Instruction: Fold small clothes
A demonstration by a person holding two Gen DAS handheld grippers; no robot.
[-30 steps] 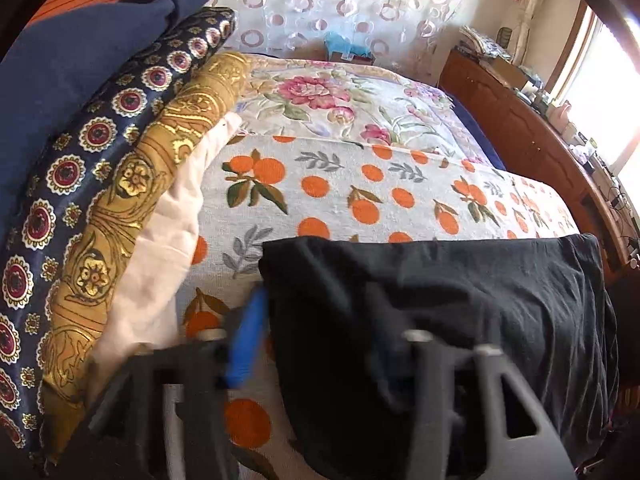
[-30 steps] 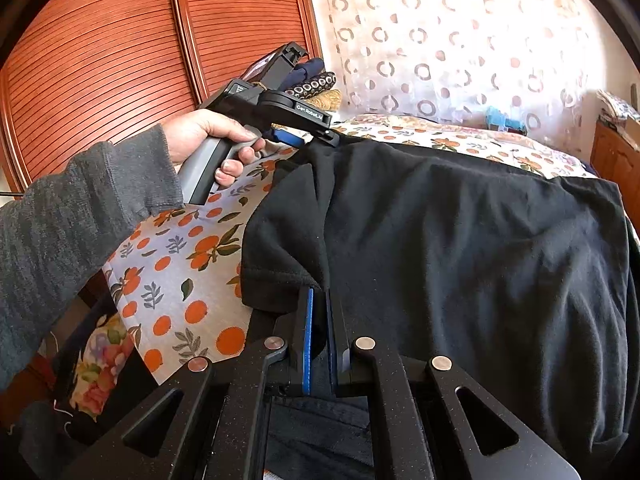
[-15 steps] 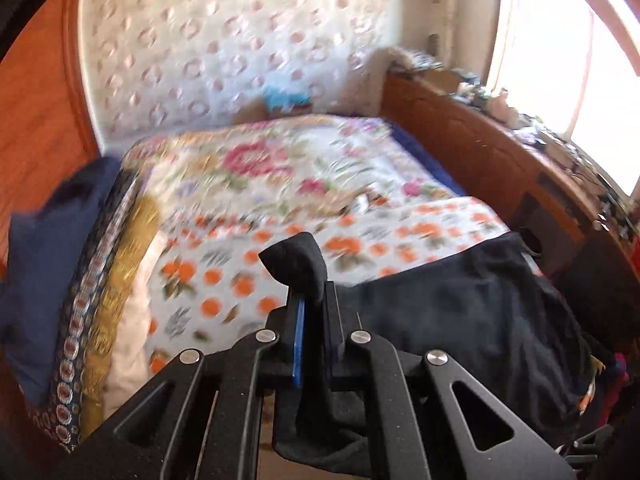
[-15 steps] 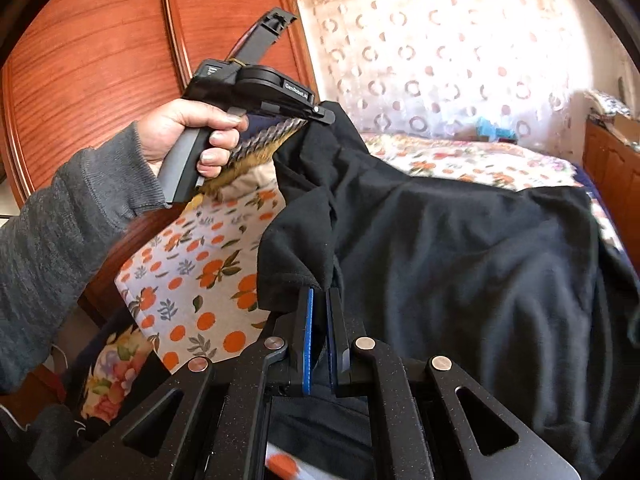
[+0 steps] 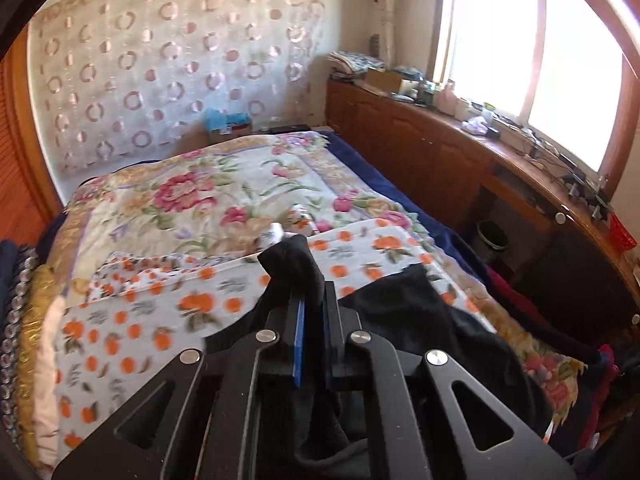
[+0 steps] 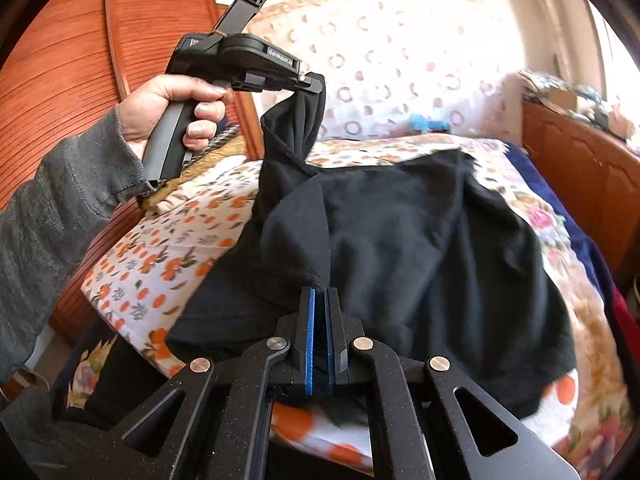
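Both tools clamp the black T-shirt (image 6: 400,240): left tool (image 6: 310,84) lifting, right tool (image 6: 319,300) low; keep the edge taut between them.

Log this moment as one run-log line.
step: lifting edge | left hand-held gripper: shut on black garment | right hand-held gripper: shut on black garment | surface: bed

A bed (image 5: 240,184) fills the middle of the room, spread with a floral quilt (image 5: 208,196) and, nearer, an orange-print sheet (image 5: 132,332). Behind it hangs a pale curtain with ring patterns (image 5: 168,72). Along the right runs a long wooden cabinet (image 5: 420,148), its top cluttered with small items, under a bright window (image 5: 532,60) that floods the room with daylight. On the left stands a slatted wooden wardrobe (image 6: 72,64).
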